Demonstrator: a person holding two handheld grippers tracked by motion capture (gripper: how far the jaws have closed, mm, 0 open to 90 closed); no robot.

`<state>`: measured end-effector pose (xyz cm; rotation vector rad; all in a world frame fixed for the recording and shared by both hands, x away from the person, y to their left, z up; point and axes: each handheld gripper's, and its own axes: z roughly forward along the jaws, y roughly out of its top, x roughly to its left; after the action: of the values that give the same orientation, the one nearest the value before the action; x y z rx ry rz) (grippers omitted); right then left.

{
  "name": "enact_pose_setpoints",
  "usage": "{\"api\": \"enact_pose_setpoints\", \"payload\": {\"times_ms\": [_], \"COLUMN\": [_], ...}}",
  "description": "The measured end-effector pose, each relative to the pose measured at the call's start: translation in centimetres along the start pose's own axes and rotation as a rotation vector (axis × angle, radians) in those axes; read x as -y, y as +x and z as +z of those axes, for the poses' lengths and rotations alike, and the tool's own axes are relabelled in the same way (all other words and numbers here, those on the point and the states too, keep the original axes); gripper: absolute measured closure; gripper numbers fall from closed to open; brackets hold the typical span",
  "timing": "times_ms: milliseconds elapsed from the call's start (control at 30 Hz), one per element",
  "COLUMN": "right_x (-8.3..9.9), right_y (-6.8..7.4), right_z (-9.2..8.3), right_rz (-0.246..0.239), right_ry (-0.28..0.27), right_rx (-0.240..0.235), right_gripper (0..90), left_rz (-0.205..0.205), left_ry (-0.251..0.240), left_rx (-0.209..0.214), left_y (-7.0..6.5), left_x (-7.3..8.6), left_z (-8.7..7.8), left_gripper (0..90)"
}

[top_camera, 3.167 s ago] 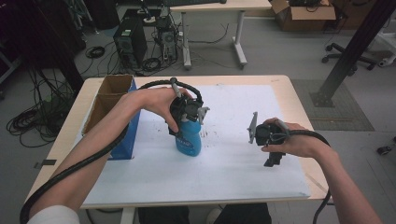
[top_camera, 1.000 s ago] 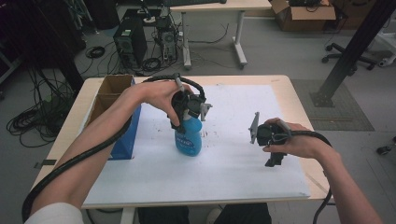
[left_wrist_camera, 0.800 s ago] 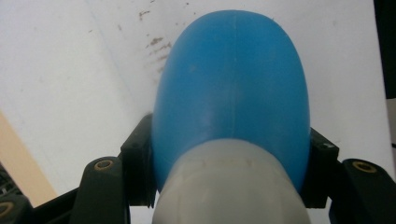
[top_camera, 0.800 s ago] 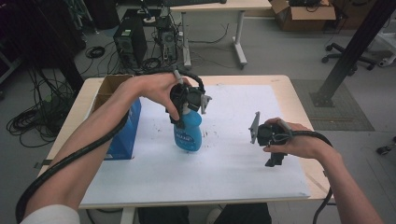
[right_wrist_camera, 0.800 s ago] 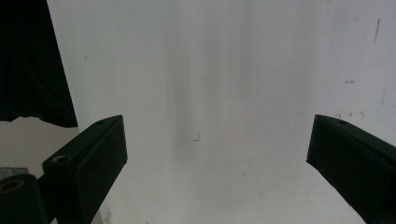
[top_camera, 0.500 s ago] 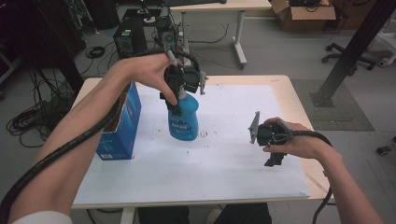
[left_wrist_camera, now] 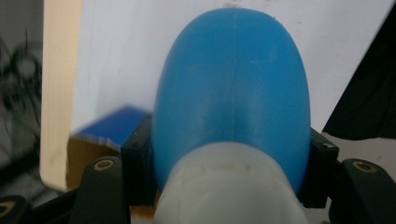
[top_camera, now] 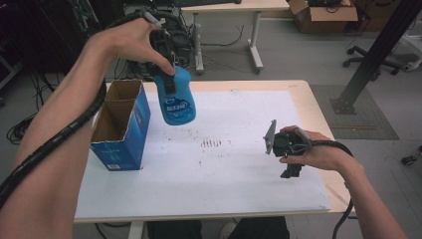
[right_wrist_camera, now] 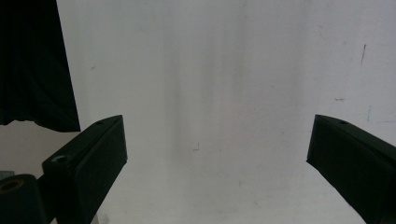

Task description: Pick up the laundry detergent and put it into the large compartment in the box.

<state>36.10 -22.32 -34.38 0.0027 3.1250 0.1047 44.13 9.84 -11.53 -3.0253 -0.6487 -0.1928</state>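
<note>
Bottle (top_camera: 177, 102) lifted clear of the white sheet (top_camera: 224, 164).
Left gripper (top_camera: 166, 59) clamped on its neck beside open blue box (top_camera: 122, 127); right gripper (top_camera: 291, 159) rests apart, jaws wide.

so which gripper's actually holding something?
The left gripper: its fingers clamp the blue bottle in the air beside the box. The right gripper is open over the white sheet.

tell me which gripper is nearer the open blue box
Left. The left gripper holds the blue bottle just above the blue box; the right gripper rests far across the table.
</note>
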Motion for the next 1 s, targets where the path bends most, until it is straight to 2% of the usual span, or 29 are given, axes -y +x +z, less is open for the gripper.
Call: {"api": "enact_pose_setpoints", "payload": {"times_ms": [33,67,100,133,200,233,267,300,367,400,433,467,500,533,567,600,633,700,767,867,900,1000], "right_x": [0.0,0.0,0.0,0.0,0.0,0.0,-0.1,-0.1,-0.2,-0.3,-0.4,-0.4,-0.6,-0.6,-0.9,-0.9,-1.1,-1.2,-1.2,-1.2,-1.2,-1.2], "right_y": [0.0,0.0,0.0,0.0,0.1,0.1,0.1,0.1,0.1,0.1,0.0,0.0,0.0,0.0,0.0,0.0,0.0,0.0,-0.1,-0.1,-0.1,0.0], "right_z": [0.0,0.1,0.1,0.1,0.1,0.2,0.2,0.2,0.2,0.2,0.2,0.2,0.1,0.1,0.1,0.1,0.1,0.1,0.0,-0.1,-0.1,-0.1], "right_rz": [-0.009,-0.015,-0.015,-0.019,-0.022,-0.025,-0.026,-0.025,-0.027,-0.032,-0.034,-0.034,-0.042,-0.042,-0.048,-0.048,-0.055,-0.057,-0.059,-0.058,-0.059,-0.062], "right_ry": [-0.006,-0.009,-0.009,-0.009,-0.011,-0.013,-0.013,-0.011,-0.012,-0.012,-0.011,-0.011,-0.014,-0.014,-0.017,-0.017,-0.015,-0.013,-0.011,-0.016,-0.016,-0.017], "right_rx": [0.001,0.002,0.002,0.004,0.006,0.006,0.006,0.007,0.007,0.008,0.01,0.01,0.013,0.013,0.014,0.014,0.013,0.01,0.009,0.009,0.009,0.01], "right_gripper": [4.7,4.7,4.7,4.7,4.6,4.6,4.6,4.6,4.6,4.6,4.6,4.6,4.6,4.6,4.6,4.6,4.6,4.6,4.6,4.6,4.6,4.6], "left_rz": [-0.049,-0.14,-0.14,-0.212,-0.295,-0.325,-0.325,-0.424,-0.44,-0.525,-0.565,-0.565,-0.646,-0.646,-0.691,-0.691,-0.752,-0.767,-0.83,-0.874,-0.874,-0.923], "left_ry": [0.009,0.027,0.027,0.039,0.044,0.047,0.047,0.052,0.052,0.055,0.052,0.052,0.05,0.05,0.049,0.049,0.039,0.038,0.024,0.022,0.022,0.019], "left_rx": [-0.004,-0.004,-0.004,-0.002,0.004,0.004,0.004,0.002,-0.001,-0.009,-0.017,-0.017,-0.032,-0.032,-0.044,-0.044,-0.053,-0.054,-0.053,-0.056,-0.056,-0.054], "left_y": [0.4,1.2,1.2,1.8,2.5,2.7,2.7,3.3,3.4,3.7,3.9,3.9,4.2,4.2,4.3,4.3,4.3,4.3,4.3,4.2,4.2,4.2], "left_x": [0.5,1.5,1.5,2.4,3.7,4.3,4.3,5.8,6.1,7.1,7.7,7.7,8.7,8.7,9.4,9.4,10.1,10.4,11.2,12.0,12.0,12.8], "left_z": [-0.1,-0.3,-0.3,-0.5,-0.6,-0.7,-0.7,-0.9,-1.0,-1.1,-1.1,-1.1,-1.1,-1.1,-1.1,-1.1,-1.0,-0.9,-0.7,-0.7,-0.7,-0.7], "left_gripper": [38.0,38.0,38.0,38.0,38.0,38.0,38.0,38.1,38.1,38.1,38.1,38.1,38.1,38.1,38.1,38.1,38.1,38.1,38.1,38.1,38.1,38.1]}}
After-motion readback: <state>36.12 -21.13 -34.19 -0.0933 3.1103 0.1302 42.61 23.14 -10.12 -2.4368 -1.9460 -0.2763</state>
